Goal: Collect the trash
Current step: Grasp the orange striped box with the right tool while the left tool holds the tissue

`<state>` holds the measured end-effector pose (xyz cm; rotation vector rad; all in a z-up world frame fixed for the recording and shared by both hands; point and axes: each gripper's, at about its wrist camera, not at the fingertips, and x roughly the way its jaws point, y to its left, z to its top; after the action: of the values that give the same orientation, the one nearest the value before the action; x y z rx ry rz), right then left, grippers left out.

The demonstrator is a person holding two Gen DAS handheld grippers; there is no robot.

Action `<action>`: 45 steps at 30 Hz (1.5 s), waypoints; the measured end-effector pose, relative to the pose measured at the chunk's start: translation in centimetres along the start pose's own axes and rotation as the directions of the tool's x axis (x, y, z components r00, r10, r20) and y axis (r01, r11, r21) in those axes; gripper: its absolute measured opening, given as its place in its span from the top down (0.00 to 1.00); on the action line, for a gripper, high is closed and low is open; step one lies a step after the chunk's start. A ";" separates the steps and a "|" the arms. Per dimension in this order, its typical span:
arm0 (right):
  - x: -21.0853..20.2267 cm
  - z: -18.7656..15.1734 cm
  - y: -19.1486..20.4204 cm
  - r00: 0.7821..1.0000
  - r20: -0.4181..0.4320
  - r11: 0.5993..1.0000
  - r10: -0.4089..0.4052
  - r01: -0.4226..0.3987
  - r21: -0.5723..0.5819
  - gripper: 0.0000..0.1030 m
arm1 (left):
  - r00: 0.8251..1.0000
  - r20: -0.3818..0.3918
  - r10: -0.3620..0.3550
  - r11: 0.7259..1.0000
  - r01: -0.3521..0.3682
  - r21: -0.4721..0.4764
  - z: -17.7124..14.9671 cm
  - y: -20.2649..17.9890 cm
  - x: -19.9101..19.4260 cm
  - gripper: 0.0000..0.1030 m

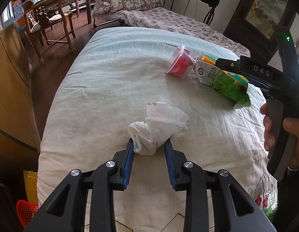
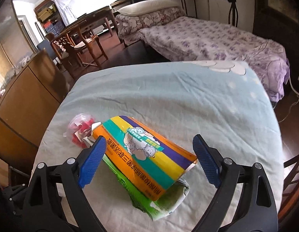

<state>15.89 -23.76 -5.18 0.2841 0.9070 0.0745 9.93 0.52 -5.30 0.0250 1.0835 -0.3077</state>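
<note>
Down at the left gripper (image 1: 149,145), blue pads stand slightly apart around a crumpled white paper towel (image 1: 159,125) on the pale quilted bedspread (image 1: 110,77), touching only its left side. Meanwhile the right gripper (image 2: 149,154) hovers wide open over a striped orange tissue pack (image 2: 145,154) lying on a green wrapper (image 2: 165,203), a clear plastic cup of red scraps (image 2: 81,129) just beside.

Tissue wad (image 1: 159,124) front on bed (image 1: 103,85); cup (image 1: 179,61) left of wrappers (image 1: 225,81).
</note>
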 end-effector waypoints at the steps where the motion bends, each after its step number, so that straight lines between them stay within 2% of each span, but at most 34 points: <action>1: 0.1 -0.2 0.0 1.000 -0.020 1.000 0.017 -0.017 -0.006 0.14 | 1.000 -0.001 -0.002 1.000 0.002 -0.001 0.0 0.0 0.0 0.70; 3: -0.2 -0.5 0.2 0.999 -0.041 0.999 0.034 -0.035 -0.012 0.16 | 1.000 -0.002 -0.009 1.000 0.009 -0.007 0.1 0.1 0.0 0.70; 6: -1.1 -1.6 0.0 0.993 -0.088 0.997 0.073 -0.072 0.013 0.35 | 1.000 -0.002 -0.018 1.000 0.018 -0.016 0.0 0.5 -0.1 0.70; 10: -2.4 -3.0 -0.1 0.987 -0.129 0.994 0.101 -0.094 0.060 0.51 | 1.000 -0.004 -0.028 0.999 0.028 -0.030 0.0 0.8 -0.2 0.69; 12: -3.2 -3.6 -0.4 0.983 -0.145 0.988 0.115 -0.098 0.121 0.52 | 1.000 -0.005 -0.030 0.999 0.029 -0.032 0.0 0.9 -0.2 0.69; 15: -3.6 -4.4 -0.1 0.966 -0.174 0.974 0.189 -0.162 0.161 0.52 | 1.000 -0.004 -0.031 0.999 0.031 -0.033 -0.1 0.9 -0.3 0.69; 17: -3.9 -4.9 -0.5 0.962 -0.173 0.962 0.212 -0.174 0.210 0.50 | 0.999 -0.005 -0.035 0.999 0.034 -0.038 -0.1 0.9 -0.3 0.69; 18: -4.0 -5.1 -0.7 0.965 -0.163 0.961 0.204 -0.165 0.222 0.49 | 0.999 -0.006 -0.037 0.999 0.036 -0.040 -0.1 1.0 -0.3 0.69; 20: -4.4 -5.1 -0.8 0.985 -0.131 0.977 0.116 -0.089 0.194 0.45 | 0.999 -0.006 -0.038 0.998 0.037 -0.041 0.0 1.0 -0.3 0.69; 21: -4.5 -4.9 -0.7 0.990 -0.112 0.981 0.086 -0.064 0.184 0.38 | 0.999 -0.006 -0.037 0.999 0.036 -0.040 0.0 1.1 -0.3 0.69; 22: -4.6 -4.9 -0.6 0.991 -0.103 0.981 0.082 -0.062 0.186 0.32 | 0.999 -0.006 -0.036 0.999 0.035 -0.038 0.0 1.1 -0.3 0.69; 25: -4.2 -4.1 -0.5 0.994 -0.058 0.975 0.091 -0.077 0.206 0.28 | 0.999 -0.007 -0.037 0.999 0.037 -0.039 0.0 1.1 -0.3 0.69; 29: -3.2 -3.0 -0.6 0.994 -0.046 0.972 0.103 -0.091 0.219 0.28 | 0.999 -0.006 -0.034 0.999 0.034 -0.034 -0.1 1.0 -0.3 0.69; 35: -1.4 -2.4 -0.4 0.995 -0.089 0.979 0.035 -0.017 0.203 0.29 | 0.999 -0.006 -0.032 0.999 0.032 -0.031 -0.1 1.0 -0.2 0.69; 38: -0.8 -2.5 -1.0 0.991 -0.115 0.977 0.067 -0.042 0.211 0.42 | 0.999 -0.006 -0.031 0.999 0.031 -0.030 -0.1 0.9 -0.2 0.69; 41: -1.8 -2.7 -1.6 0.992 -0.093 0.968 0.088 -0.063 0.244 0.46 | 0.999 -0.006 -0.032 0.999 0.032 -0.031 -0.1 0.9 -0.2 0.69; 45: -4.5 -3.7 -2.3 0.997 -0.039 0.966 0.062 -0.050 0.252 0.47 | 0.999 -0.005 -0.036 0.999 0.036 -0.034 -0.1 0.8 -0.3 0.69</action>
<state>10.07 -25.99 -4.49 0.5460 0.9556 0.0185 9.87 1.38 -5.19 -0.0244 1.0957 -0.3216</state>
